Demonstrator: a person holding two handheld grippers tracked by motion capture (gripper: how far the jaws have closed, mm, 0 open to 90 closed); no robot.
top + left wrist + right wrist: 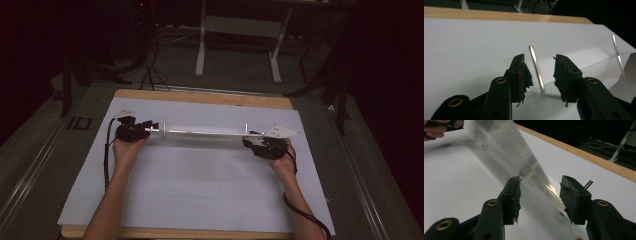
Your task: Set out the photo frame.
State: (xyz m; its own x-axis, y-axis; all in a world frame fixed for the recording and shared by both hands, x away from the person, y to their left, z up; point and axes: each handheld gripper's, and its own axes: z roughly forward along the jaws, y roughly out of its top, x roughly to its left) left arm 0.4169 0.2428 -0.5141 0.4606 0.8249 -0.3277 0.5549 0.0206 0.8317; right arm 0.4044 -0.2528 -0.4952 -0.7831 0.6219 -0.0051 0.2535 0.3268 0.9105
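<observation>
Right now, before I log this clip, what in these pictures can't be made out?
- Clear ridged sheet, right gripper view: its far part is blurred; whether the right gripper touches it is unclear.
- Metal rod, high view: both ends are hidden behind the left gripper and right gripper; too thin to read.
- Metal strip, left gripper view: its foot blurs between the fingers.
- Forearms, high view: cut by the bottom edge.

Worktop (200, 97): wood edge, smooth, light finish, covered by a matt white sheet (200, 180). Long plate (534, 167): bright metal, glossy, mirror-like, with thin polished metal pins (536, 67) standing from it. Left claw (539, 75) and right claw (540, 195): matt black plastic, brass-coloured rivets, worn, frayed rubbery pads.
</observation>
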